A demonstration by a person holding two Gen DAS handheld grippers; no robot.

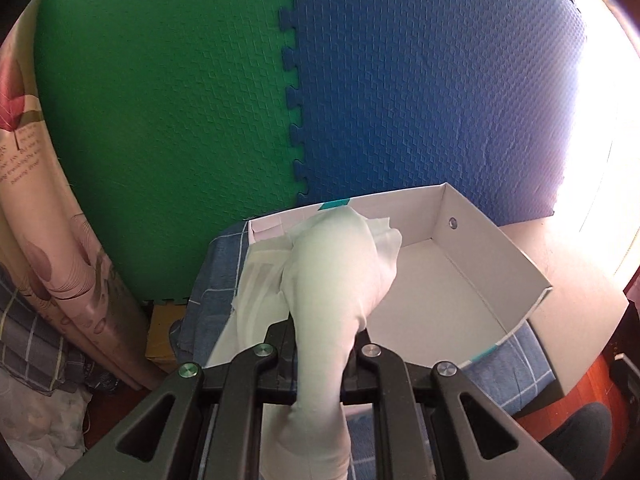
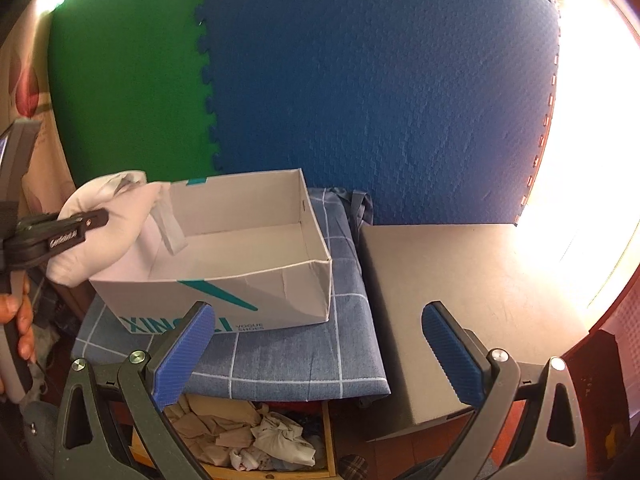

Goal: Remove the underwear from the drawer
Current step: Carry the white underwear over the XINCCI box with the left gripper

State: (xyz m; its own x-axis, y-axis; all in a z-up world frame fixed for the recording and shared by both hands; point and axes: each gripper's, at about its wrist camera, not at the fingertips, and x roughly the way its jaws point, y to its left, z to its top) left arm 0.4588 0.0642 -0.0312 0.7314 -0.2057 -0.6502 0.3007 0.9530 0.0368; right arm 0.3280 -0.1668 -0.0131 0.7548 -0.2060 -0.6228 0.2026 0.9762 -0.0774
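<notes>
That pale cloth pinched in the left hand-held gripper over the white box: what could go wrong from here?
1. The pale underwear hangs over the left rim of the shoe box; let go there, it may slide outside.
2. The left hand-held gripper is close to that rim and could nudge the box.
3. The box sits on a soft blue cushion, so it may shift.

Left gripper (image 1: 318, 356) clamped shut, right gripper (image 2: 316, 350) agape

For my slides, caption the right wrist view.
Left gripper holds pale underwear over shoe box; right gripper open.
</notes>
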